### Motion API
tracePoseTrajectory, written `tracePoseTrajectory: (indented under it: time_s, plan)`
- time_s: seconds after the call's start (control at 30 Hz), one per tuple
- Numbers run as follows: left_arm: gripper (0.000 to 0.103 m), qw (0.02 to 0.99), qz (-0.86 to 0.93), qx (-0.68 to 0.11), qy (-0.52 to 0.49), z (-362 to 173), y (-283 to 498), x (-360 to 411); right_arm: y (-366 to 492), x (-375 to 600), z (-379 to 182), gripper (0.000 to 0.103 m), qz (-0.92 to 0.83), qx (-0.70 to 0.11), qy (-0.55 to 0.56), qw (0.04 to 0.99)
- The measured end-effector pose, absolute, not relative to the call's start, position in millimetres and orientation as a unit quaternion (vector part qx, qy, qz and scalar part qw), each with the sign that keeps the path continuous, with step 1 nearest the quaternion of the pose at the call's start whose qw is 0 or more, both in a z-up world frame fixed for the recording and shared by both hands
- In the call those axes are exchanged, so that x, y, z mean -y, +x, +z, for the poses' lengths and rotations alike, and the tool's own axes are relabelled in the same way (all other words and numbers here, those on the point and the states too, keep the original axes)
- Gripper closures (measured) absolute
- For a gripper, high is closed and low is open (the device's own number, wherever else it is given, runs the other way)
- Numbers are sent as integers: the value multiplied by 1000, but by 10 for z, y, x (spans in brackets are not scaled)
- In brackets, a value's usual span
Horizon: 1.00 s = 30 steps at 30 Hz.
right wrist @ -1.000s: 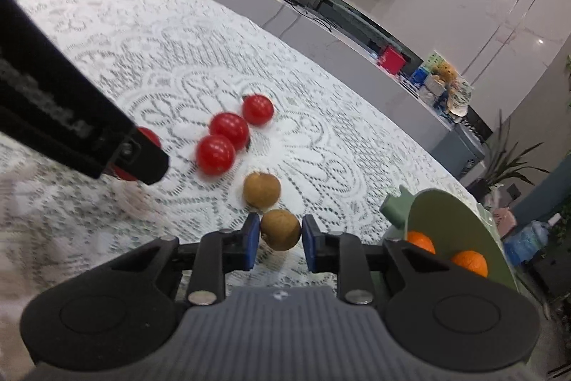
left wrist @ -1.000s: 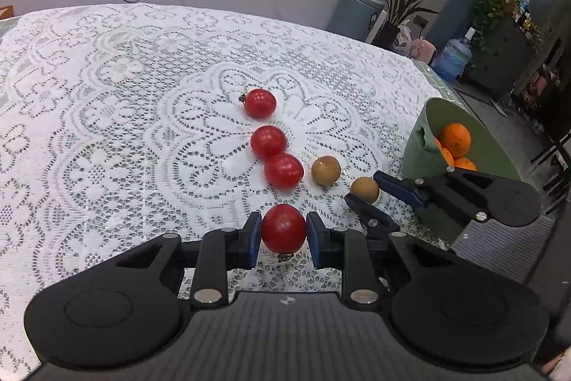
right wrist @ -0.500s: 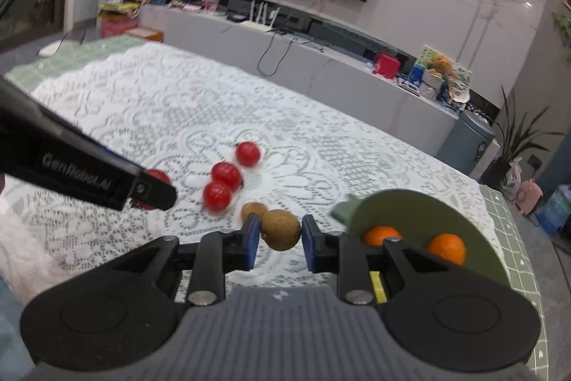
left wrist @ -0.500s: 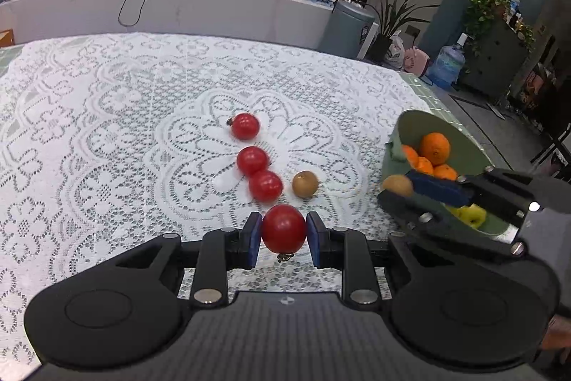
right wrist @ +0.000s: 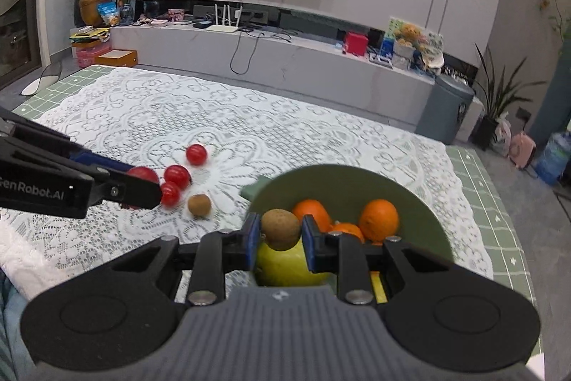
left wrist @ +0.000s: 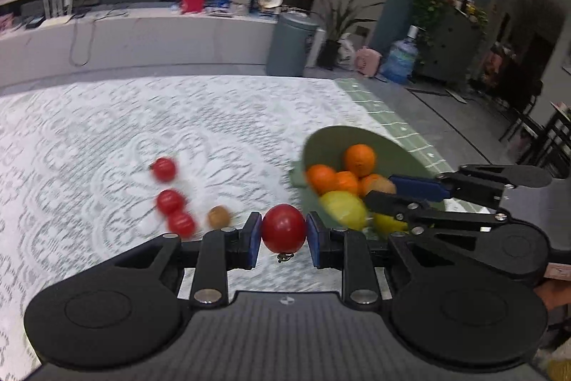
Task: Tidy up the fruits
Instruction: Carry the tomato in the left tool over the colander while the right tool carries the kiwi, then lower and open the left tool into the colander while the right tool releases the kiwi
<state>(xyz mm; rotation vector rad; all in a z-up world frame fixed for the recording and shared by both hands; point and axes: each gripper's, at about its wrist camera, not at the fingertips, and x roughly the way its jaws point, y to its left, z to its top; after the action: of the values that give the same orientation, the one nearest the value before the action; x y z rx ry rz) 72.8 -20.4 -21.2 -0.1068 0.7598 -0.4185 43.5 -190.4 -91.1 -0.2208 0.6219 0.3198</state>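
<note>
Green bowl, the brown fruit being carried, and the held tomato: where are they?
green bowl (right wrist: 342, 181), right wrist view, bare inner wall.
brown fruit (right wrist: 280, 229), right wrist view, middle, between the fingers.
tomato (left wrist: 284, 228), left wrist view, middle, between the fingers.

Both wrist views close above lace tablecloth (left wrist: 107, 116), sharing green bowl (right wrist: 342, 181)

Three tomatoes (right wrist: 177, 175) lie left of the bowl (right wrist: 421, 202), oranges (right wrist: 379, 219) inside it
</note>
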Motion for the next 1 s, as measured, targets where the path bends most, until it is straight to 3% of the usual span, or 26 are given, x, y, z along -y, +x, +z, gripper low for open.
tracePoseTrajectory:
  time_s: [0.47, 1.0]
  plan:
    - [73, 864, -283, -415, -20, -279, 1158, 986, 626, 2398, -1033, 81, 158, -391, -100, 901]
    - [73, 821, -282, -495, 21, -580, 1538, 1242, 947, 2482, -1148, 81, 179, -445, -110, 871]
